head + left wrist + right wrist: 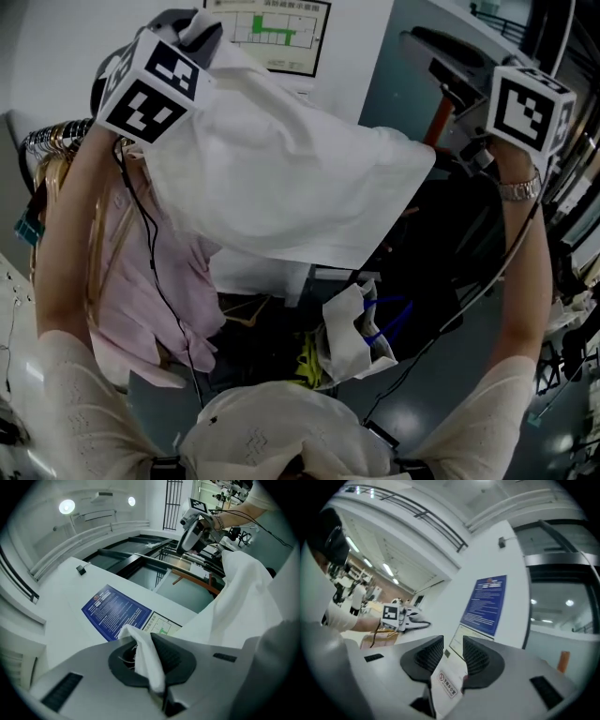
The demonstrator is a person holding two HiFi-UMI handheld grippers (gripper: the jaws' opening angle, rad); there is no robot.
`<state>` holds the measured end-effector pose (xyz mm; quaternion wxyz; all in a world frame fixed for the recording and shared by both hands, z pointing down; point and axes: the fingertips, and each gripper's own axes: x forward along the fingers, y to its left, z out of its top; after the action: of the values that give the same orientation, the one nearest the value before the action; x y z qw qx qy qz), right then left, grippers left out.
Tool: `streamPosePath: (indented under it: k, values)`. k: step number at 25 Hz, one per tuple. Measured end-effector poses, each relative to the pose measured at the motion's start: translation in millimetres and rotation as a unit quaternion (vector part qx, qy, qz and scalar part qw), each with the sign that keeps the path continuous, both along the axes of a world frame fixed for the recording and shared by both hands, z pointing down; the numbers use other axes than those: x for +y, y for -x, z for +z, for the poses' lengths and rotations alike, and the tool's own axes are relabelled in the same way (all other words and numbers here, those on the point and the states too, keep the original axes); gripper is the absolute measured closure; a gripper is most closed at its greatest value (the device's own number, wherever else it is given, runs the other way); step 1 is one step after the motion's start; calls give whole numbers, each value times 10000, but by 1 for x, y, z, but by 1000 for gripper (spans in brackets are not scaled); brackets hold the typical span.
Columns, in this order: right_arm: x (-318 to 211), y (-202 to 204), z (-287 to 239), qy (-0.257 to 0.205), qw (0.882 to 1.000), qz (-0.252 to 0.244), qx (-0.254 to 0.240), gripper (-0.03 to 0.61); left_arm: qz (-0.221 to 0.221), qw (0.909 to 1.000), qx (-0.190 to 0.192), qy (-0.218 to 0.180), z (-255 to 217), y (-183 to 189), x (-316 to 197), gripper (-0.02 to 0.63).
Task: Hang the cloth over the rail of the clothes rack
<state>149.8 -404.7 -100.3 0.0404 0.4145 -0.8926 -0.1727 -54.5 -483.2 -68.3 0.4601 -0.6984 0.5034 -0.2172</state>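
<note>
The cloth (pixel 291 178) is held high across the upper middle of the head view. The step in hand looks like raising it toward the rack. It lies over no rail, and I can't pick the rail out with certainty.

The left gripper (pixel 149 656) is clenched on one corner, with a bunched fold squeezed between its ribbed dark pads. The right gripper (pixel 453 653) is released: its jaws stand apart and only wall shows between them. At the upper right of the head view it sits near the cloth's far edge but apart from it.

Next, the free corner probably needs catching, so the sheet can be spread and lowered evenly.

The cloth is thin, white, creased and limp. At lower left hangs a soft pink garment (pixel 141 291), below a cluster of thin hanger hooks (pixel 56 141).
</note>
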Motion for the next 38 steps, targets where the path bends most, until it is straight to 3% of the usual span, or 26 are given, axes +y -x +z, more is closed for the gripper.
streamPosePath:
  k: [2, 6, 11, 14, 16, 19, 31, 38]
  values:
    - [2, 58, 12, -263, 9957, -430, 784, 460, 70, 10000, 10, -37, 0, -2, 0, 598]
    - [-10, 145, 27, -749, 9732, -681, 2062, 460, 191, 9997, 122, 21, -1, -1, 1, 598]
    - [-45, 203, 47, -576, 9575, -656, 2750, 460, 601, 9972, 422, 141, -5, 0, 10, 598]
    - [-67, 217, 55, -477, 9540, -579, 2904, 460, 815, 9949, 466, 359, -4, -1, 12, 598]
    - [-74, 221, 59, -452, 9529, -583, 2940, 466, 770, 9958, 283, 397, -1, -2, 11, 598]
    - [-79, 223, 60, -372, 9564, -628, 2828, 549, 557, 9981, -33, 264, 4, 1, 7, 598]
    - [-99, 205, 37, -384, 9682, -60, 2471, 554, 303, 9960, -688, 492, 7, 17, 27, 592]
    - [-109, 203, 36, -280, 9717, 135, 2340, 554, 357, 9950, -715, 597, 16, 42, 65, 592]
